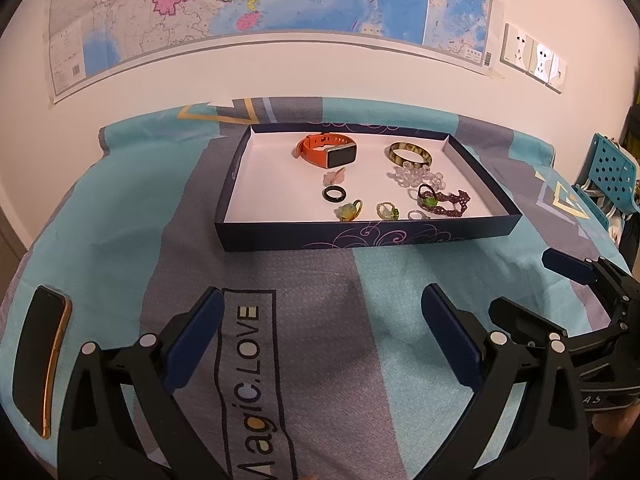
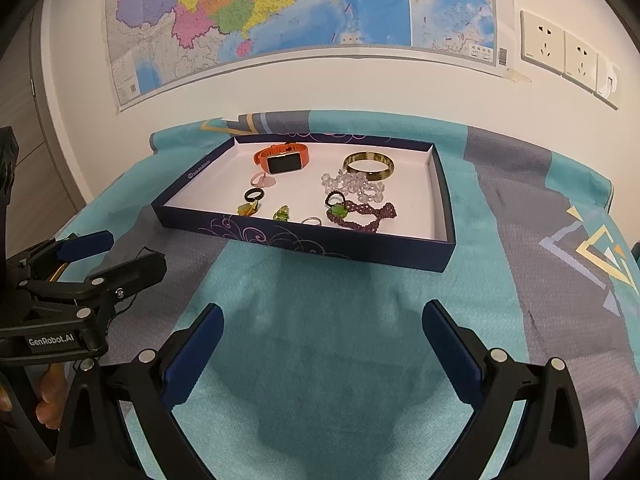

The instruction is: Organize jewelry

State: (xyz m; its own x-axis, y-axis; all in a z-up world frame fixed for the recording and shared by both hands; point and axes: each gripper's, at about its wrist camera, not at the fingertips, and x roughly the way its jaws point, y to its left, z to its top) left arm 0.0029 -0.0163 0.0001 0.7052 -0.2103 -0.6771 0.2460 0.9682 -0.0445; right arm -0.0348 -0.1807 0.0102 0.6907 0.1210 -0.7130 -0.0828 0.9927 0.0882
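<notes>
bare cloth [image 2: 320, 360] before tray [image 2: 304, 242], phone [image 1: 40, 360] left

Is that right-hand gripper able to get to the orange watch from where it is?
Probably yes. The right gripper is open and empty, the box has no lid, and the watch lies uncovered near the far wall; it must pass over the low front wall.

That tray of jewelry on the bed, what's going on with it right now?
A person holds a two-finger gripper in each hand, both hovering over the bedspread in front of the dark blue tray. The left gripper and right gripper are both open and empty. Everything sits inside the tray: an orange smartwatch, a bangle, clear beads, a purple beaded bracelet and a black ring among other small rings. A phone lies to the left.
</notes>
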